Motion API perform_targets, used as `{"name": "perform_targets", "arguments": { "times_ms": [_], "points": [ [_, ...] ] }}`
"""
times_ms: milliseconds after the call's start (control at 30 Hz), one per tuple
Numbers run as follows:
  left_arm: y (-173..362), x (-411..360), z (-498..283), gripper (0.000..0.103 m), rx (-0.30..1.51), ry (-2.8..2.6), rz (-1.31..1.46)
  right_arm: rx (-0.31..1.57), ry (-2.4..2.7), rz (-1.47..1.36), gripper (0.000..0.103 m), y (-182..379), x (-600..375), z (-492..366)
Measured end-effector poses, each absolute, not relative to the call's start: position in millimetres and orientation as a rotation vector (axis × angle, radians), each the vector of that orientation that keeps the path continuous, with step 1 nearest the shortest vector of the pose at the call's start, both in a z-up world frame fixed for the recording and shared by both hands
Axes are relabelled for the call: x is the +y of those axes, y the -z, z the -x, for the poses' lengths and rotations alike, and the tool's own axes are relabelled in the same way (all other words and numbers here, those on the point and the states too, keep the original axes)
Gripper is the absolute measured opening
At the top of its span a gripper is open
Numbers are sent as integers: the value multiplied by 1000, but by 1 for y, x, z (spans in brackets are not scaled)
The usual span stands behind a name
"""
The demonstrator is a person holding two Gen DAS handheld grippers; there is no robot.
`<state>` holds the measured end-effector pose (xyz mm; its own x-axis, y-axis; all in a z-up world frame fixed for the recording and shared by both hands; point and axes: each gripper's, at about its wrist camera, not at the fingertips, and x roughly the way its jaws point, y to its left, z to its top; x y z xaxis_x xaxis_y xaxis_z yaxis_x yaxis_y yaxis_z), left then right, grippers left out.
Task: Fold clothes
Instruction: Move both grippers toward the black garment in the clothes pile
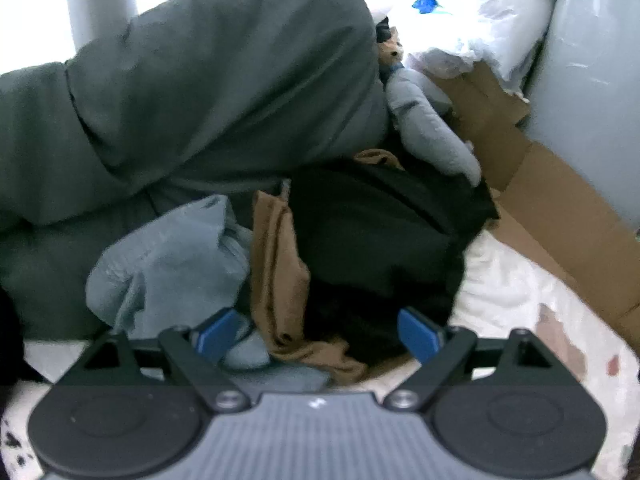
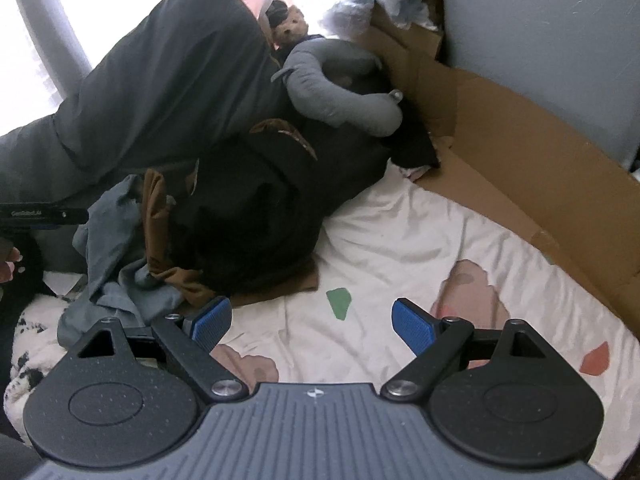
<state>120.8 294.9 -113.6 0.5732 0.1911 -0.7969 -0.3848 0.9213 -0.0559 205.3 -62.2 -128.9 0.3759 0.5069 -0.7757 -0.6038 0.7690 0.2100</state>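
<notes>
A heap of clothes lies on a white patterned bedsheet (image 2: 400,232): a black garment (image 1: 372,232) (image 2: 256,216), a brown garment (image 1: 276,256) (image 2: 156,216) and a pale blue-grey garment (image 1: 168,256) (image 2: 116,264). My left gripper (image 1: 316,336) hangs open just over the heap, its left pad by the blue-grey cloth, its right pad over the black one, nothing pinched. My right gripper (image 2: 312,324) is open above the bare sheet, just right of the heap's edge, with nothing between its blue pads. The tip of the left gripper (image 2: 44,214) shows at the right wrist view's left edge.
A large dark grey pillow (image 1: 200,92) (image 2: 168,80) leans behind the heap. A grey neck pillow (image 1: 432,128) (image 2: 336,84) and a small plush toy (image 2: 290,24) lie at the back. Flattened cardboard (image 1: 560,208) (image 2: 520,152) lines the right side against a grey wall (image 2: 560,40). A spotted blanket (image 2: 28,344) sits lower left.
</notes>
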Motion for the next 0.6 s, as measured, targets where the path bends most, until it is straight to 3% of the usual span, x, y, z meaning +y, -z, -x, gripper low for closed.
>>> {"name": "perform_targets", "arguments": {
  "times_ms": [600],
  "points": [
    [191,294,-177,87,891,-298,219,981,-773,84,92,252,-35,-231]
  ]
}}
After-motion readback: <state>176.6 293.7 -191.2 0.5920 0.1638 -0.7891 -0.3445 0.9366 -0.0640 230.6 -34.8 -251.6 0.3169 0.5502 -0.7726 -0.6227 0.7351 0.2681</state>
